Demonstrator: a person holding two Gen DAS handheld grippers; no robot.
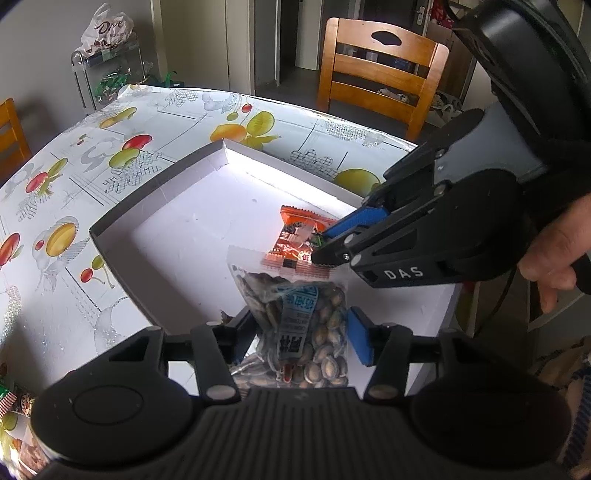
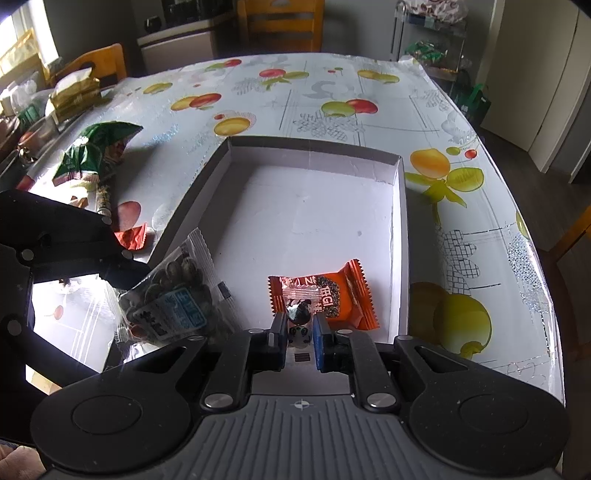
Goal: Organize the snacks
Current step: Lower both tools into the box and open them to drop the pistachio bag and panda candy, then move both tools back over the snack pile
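The right gripper (image 1: 325, 254) carries white letters "DAS" on its black side. A white plastic bag (image 1: 107, 27) on the wire rack (image 1: 107, 70) in the corner shows brown lettering that starts "D"; the rest I cannot read. The clear seed packet (image 1: 299, 317) has a blue label with dark characters, too small to make out, and the orange snack packet (image 2: 332, 299) bears white characters and what looks like "GI".

The surface (image 2: 295, 96) wears a glossy white cloth printed with apples, pears and cherries. A shallow white cardboard box (image 2: 400, 221) lies open on it. Left of the box sit a green snack bag (image 2: 92, 155) and a small red wrapper (image 2: 131, 238). Wooden chairs (image 1: 380, 70) stand round it; beyond are grey walls and pale doors.

Both grippers point steeply down into the near end of the box. The left gripper (image 1: 295, 332) has its jaws about half open with the seed packet between them; the blue pad on one side stands just clear of the packet, so I cannot tell if it is gripped. The right gripper's jaws are closed tight on the clear end of the orange packet, which lies on the box floor near its right wall. A hand (image 1: 554, 254) grips the right gripper's handle.
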